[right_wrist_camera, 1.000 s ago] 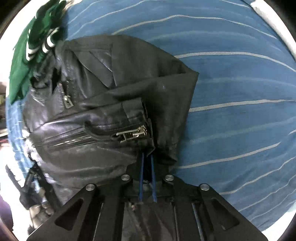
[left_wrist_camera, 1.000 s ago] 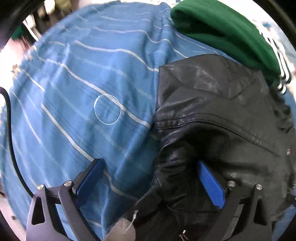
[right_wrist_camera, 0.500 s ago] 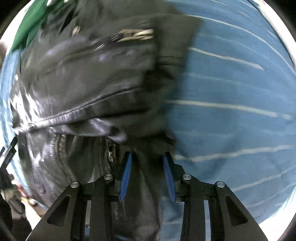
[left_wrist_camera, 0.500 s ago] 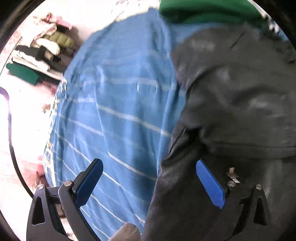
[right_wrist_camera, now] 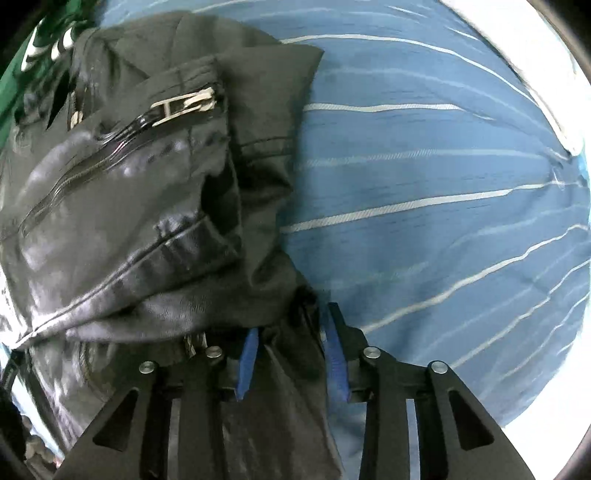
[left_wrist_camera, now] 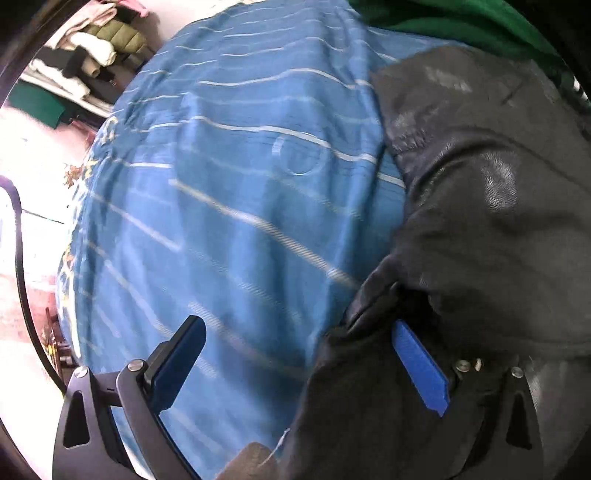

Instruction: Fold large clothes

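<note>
Left wrist view: left gripper [left_wrist_camera: 299, 365] jaws spread wide, blue pads [left_wrist_camera: 419, 369] far apart, nothing pinched between them. One finger at 7 o'clock sits over the blue striped bedsheet [left_wrist_camera: 229, 206], the other at 5 o'clock sits against a dark fold of the black leather jacket [left_wrist_camera: 491, 206]; cannot tell if that pad actually presses the leather. Jacket fills the frame from 1 to 5 o'clock, lying on the sheet, its edge running down from 1 toward 6 o'clock. Green garment [left_wrist_camera: 454, 18] at 12 to 1 o'clock, touching the jacket's far edge. White ring print [left_wrist_camera: 299, 155] on the sheet near centre, just beside the jacket edge. Pile of folded clothes [left_wrist_camera: 88, 51] at 10 to 11 o'clock, off the bed, well apart from the jacket. Black cable [left_wrist_camera: 20, 273] curves down the 9 o'clock side. Frame is motion-blurred.

Right wrist view: right gripper [right_wrist_camera: 291, 354] partly open, moderate gap between the blue pads [right_wrist_camera: 247, 358]; a strip of the black leather jacket [right_wrist_camera: 122, 206] hangs through the gap, but the pads look not closed onto it. Jacket bunched from 9 to 12 o'clock and down to 6 o'clock. Metal zipper pull [right_wrist_camera: 184, 105] at 11 o'clock, on a folded sleeve or flap; long zipper [right_wrist_camera: 81, 177] runs diagonally toward 9 o'clock. Blue striped bedsheet [right_wrist_camera: 443, 184] covers 12 to 5 o'clock. Green garment [right_wrist_camera: 14, 70] with white stripes at 10 o'clock edge, next to the jacket collar area.
</note>
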Action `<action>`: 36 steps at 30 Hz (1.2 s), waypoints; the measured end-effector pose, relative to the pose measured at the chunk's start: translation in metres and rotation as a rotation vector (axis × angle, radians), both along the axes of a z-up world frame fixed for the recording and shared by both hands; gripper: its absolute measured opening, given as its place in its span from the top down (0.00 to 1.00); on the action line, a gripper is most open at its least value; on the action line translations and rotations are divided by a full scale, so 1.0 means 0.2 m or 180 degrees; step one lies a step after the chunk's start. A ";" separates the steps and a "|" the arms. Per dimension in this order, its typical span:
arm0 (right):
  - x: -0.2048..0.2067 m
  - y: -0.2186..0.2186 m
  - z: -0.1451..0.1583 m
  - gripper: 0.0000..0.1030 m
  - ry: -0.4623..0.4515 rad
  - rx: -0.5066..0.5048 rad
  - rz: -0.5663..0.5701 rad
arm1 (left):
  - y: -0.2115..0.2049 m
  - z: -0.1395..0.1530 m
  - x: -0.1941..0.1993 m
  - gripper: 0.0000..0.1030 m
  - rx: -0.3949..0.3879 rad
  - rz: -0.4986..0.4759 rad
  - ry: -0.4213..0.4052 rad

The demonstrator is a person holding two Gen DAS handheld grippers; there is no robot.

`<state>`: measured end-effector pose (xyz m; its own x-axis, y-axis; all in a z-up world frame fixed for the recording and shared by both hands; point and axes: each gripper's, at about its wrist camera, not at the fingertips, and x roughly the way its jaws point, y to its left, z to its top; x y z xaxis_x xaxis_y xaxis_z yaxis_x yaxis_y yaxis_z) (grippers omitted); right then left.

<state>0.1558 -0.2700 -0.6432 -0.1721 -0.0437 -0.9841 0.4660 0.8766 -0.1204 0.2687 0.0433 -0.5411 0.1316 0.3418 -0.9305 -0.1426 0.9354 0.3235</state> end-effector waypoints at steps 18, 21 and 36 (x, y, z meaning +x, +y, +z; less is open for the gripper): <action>0.20 -0.12 0.12 0.68 -0.0502 0.0250 -0.0606 | -0.17 0.00 0.37 0.00 0.0060 -0.0233 -0.0181; 0.19 -0.06 0.17 0.82 -0.0667 0.0093 -0.0524 | -0.16 0.03 0.36 0.00 0.0044 -0.0318 -0.0204; 0.21 -0.06 0.33 0.64 -0.0412 -0.0489 -0.0343 | -0.20 -0.03 0.42 0.00 0.0206 -0.0416 -0.0186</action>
<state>0.1972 -0.2821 -0.5778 -0.0564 -0.1828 -0.9815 0.5762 0.7969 -0.1816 0.3530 0.0035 -0.5480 0.2320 0.3771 -0.8966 -0.0414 0.9248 0.3783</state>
